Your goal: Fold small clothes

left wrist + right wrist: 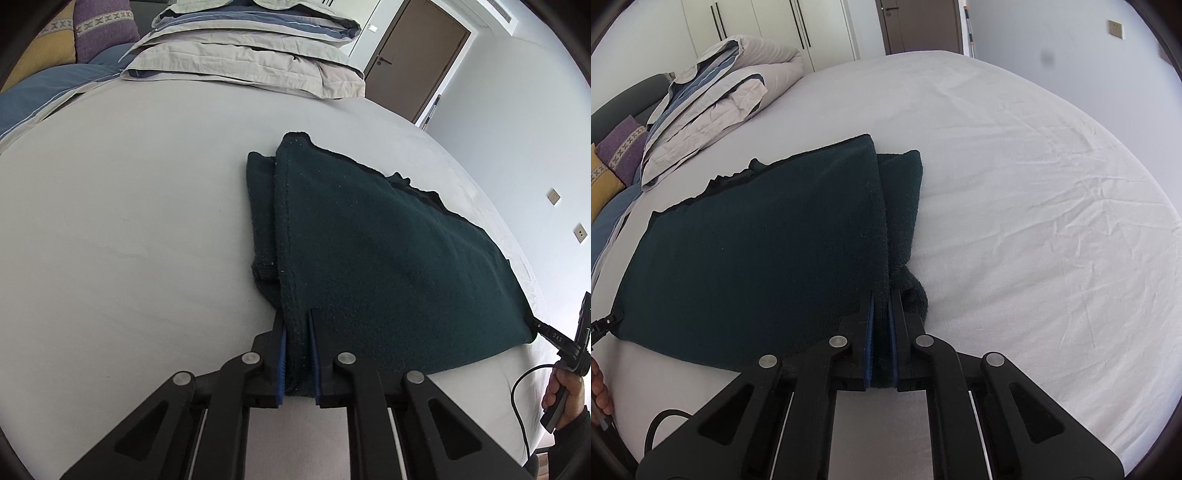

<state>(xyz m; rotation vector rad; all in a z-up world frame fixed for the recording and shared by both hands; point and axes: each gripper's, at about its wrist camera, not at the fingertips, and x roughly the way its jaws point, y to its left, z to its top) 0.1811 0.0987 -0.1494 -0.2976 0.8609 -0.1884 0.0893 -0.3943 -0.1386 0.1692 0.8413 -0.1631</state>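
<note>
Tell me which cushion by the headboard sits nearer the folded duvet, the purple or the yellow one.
The purple cushion: it sits right beside the folded duvet, while the yellow cushion lies beyond it, at the picture's edge.

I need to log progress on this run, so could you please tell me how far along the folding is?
Done: the dark green garment already lies doubled on the white bed sheet, a lower layer showing past its top edge. In hand: the left gripper and right gripper each pinch a near corner. Left: carrying those corners over for another fold, then letting go.
</note>
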